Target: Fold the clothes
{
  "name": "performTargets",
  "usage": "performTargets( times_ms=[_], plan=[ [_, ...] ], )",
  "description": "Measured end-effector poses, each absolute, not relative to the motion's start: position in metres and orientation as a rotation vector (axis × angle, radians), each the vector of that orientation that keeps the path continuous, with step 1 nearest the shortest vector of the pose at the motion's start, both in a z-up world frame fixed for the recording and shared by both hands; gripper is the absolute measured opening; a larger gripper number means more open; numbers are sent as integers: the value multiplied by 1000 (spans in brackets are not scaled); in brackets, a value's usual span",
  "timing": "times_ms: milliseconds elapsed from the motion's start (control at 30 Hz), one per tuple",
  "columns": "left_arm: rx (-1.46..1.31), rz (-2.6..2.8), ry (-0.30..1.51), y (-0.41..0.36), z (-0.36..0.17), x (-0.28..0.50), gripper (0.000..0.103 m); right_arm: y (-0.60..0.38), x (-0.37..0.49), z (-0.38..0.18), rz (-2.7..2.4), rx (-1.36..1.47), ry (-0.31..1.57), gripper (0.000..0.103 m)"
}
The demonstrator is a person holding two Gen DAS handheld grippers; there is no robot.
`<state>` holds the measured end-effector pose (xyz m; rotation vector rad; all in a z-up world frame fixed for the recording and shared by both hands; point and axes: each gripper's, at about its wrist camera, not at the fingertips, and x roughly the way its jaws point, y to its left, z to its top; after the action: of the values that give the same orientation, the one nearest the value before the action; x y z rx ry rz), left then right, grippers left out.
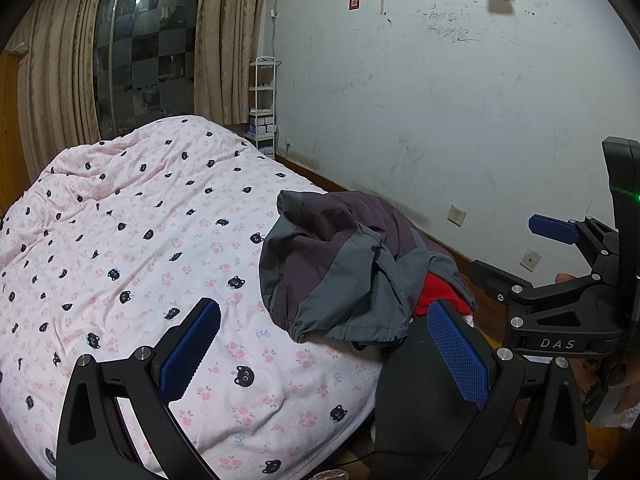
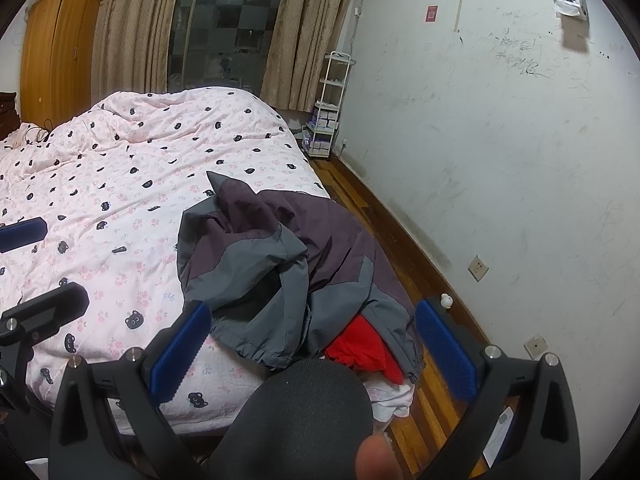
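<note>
A crumpled purple and grey jacket (image 1: 340, 268) (image 2: 276, 256) lies on the near right corner of the bed, partly over a red garment (image 1: 438, 294) (image 2: 364, 350). My left gripper (image 1: 324, 358) hovers open above the bed's near edge, short of the jacket, with nothing between its blue pads. My right gripper (image 2: 312, 354) is open too, held back from the bed above a black chair back (image 2: 296, 416), empty. In the left wrist view the right gripper (image 1: 520, 248) shows at the right edge, open. One blue fingertip (image 2: 22, 232) of the left gripper shows at the left of the right wrist view.
The bed carries a pink quilt (image 1: 132, 232) (image 2: 120, 184) printed with black cat faces. A scuffed white wall (image 2: 500, 152) runs along the right with a strip of wooden floor (image 2: 384, 232) beside the bed. A white shelf rack (image 2: 330, 108) stands at the far corner, a wooden wardrobe (image 2: 60, 52) far left.
</note>
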<state>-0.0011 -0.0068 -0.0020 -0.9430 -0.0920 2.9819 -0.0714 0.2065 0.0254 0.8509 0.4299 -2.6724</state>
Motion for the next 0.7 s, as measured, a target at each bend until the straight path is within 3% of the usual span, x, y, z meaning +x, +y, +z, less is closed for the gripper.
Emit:
performTargets(
  times_ms=[700],
  plan=[
    [-951,2977,-93,-8,-4,-2,103,205,-75,23,-2662,859,430,103]
  ],
)
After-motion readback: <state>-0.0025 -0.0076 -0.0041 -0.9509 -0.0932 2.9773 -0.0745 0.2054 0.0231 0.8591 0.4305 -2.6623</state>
